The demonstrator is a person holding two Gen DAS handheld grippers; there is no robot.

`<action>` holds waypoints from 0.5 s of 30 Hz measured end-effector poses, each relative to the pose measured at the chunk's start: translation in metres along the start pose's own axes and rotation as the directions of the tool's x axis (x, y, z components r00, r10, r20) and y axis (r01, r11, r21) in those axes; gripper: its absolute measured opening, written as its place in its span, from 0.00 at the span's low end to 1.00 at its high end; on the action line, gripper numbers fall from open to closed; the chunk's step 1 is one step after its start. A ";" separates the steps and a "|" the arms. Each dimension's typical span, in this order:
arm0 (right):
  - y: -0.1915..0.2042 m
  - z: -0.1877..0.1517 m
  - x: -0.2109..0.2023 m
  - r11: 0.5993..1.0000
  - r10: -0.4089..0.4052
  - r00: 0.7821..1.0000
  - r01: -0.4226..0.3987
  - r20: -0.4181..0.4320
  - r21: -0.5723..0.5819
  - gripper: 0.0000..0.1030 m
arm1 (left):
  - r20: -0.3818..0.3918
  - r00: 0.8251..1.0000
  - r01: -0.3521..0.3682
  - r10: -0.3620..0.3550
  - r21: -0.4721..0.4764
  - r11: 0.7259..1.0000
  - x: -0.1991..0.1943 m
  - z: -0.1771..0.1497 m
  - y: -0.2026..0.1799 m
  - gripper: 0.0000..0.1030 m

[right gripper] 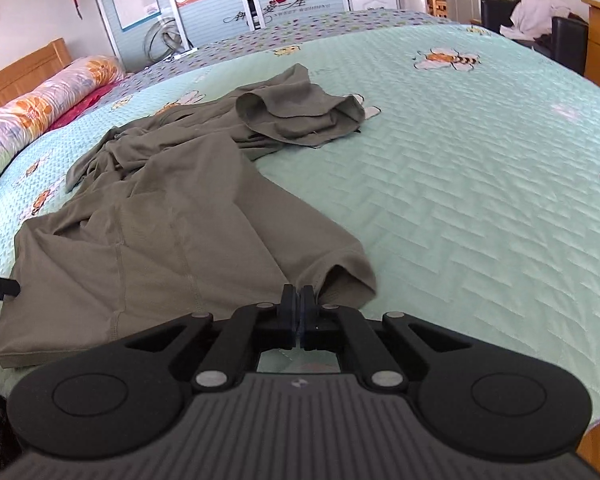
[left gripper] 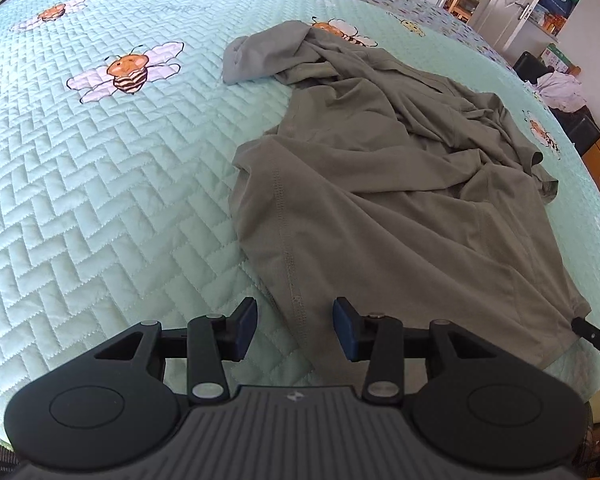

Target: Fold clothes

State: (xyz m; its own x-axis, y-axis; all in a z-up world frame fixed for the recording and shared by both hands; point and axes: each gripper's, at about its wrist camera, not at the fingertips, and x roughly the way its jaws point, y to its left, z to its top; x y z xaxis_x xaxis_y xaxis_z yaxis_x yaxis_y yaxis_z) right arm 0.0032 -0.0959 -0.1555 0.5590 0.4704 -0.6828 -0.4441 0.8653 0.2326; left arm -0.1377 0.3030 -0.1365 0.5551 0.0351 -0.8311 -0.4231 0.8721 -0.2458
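Both hand-held grippers closing in on the near hem

The olive garment is lying crumpled on the bed; the left hand-held gripper is hovering half-open over its seam, while the right hand-held gripper is sitting fully closed beside the cuff (whether it is pinching any cloth, I cannot tell), so lifting now is risking a lopsided, one-sided pull.

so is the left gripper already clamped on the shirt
No, the left gripper is open, its blue pads standing apart on either side of the stitched hem of the olive shirt, not pressing on it.
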 end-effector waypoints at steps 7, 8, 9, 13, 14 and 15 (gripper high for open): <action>-0.004 -0.002 -0.003 1.000 0.001 1.000 -0.001 -0.005 0.024 0.00 | 0.036 0.999 -0.007 0.009 -0.046 0.999 -0.003 0.006 0.010 0.43; -0.006 -0.002 -0.003 0.999 0.003 1.000 -0.003 -0.005 0.040 0.00 | 0.036 0.999 -0.010 0.012 -0.052 0.999 -0.002 0.007 0.013 0.43; -0.008 -0.001 -0.002 0.998 0.002 1.000 -0.002 -0.006 0.055 0.00 | 0.034 0.999 -0.011 0.013 -0.060 0.998 0.000 0.008 0.015 0.43; -0.011 0.000 -0.002 0.997 -0.004 1.000 0.005 -0.012 0.080 0.00 | 0.030 1.000 0.012 -0.010 -0.066 0.998 0.009 0.012 0.015 0.43; -0.011 0.000 -0.002 0.997 -0.006 1.000 0.007 -0.014 0.079 0.00 | 0.031 1.000 0.006 -0.004 -0.055 0.998 0.011 0.013 0.013 0.43; -0.010 -0.001 -0.001 0.997 -0.008 1.000 0.009 -0.016 0.075 0.00 | 0.031 1.000 0.000 0.002 -0.042 0.999 0.014 0.014 0.011 0.43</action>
State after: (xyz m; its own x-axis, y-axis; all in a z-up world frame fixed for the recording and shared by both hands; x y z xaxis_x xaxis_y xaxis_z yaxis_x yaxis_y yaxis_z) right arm 0.0067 -0.1051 -0.1575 0.5514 0.4604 -0.6957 -0.3853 0.8802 0.2771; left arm -0.1241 0.3199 -0.1437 0.5765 0.0519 -0.8154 -0.4528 0.8510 -0.2660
